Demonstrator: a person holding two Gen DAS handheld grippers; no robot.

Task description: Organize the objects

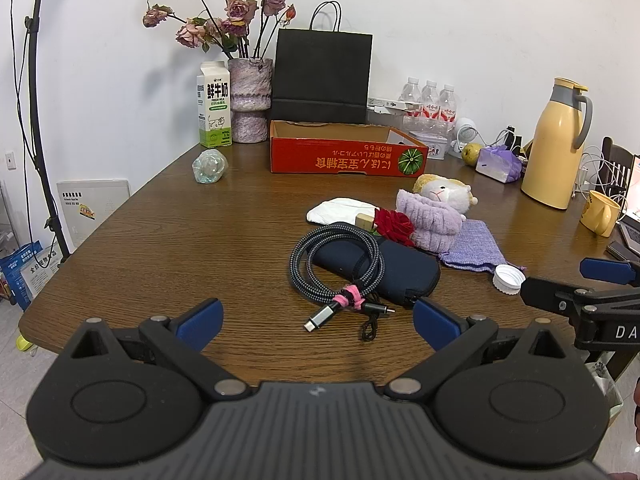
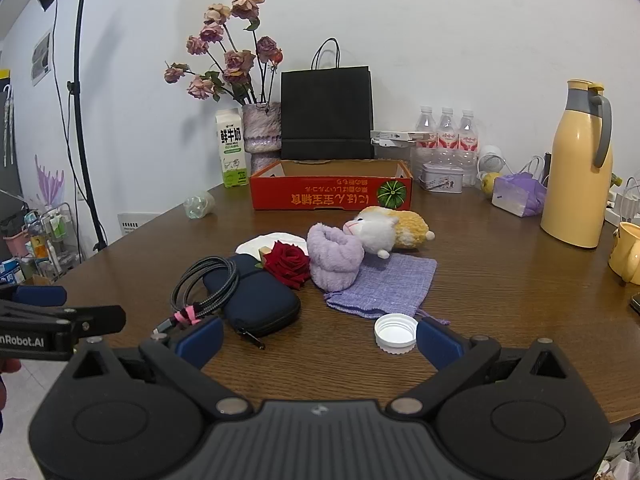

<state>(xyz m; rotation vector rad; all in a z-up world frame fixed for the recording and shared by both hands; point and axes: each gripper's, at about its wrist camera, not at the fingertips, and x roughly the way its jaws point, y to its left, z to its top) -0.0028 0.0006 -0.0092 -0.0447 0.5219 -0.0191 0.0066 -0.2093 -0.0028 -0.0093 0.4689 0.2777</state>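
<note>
both tongs, left [image 1: 316,320] and right [image 2: 318,338], hang spread apart over the counter [image 1: 160,248], gripping nothing. cable [image 1: 336,264] lies on the pouch [image 1: 400,276], white cap [image 2: 395,334] just beside the right tongs.

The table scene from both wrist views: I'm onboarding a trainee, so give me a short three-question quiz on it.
1. True or false: the coiled cable lies partly on the dark pouch.
2. What sits nearest the right claw? A) milk carton B) white cap C) yellow jug
3. Fill in: the red box holds ____ that these views show.

Key: 1 true; 2 B; 3 nothing.
</note>
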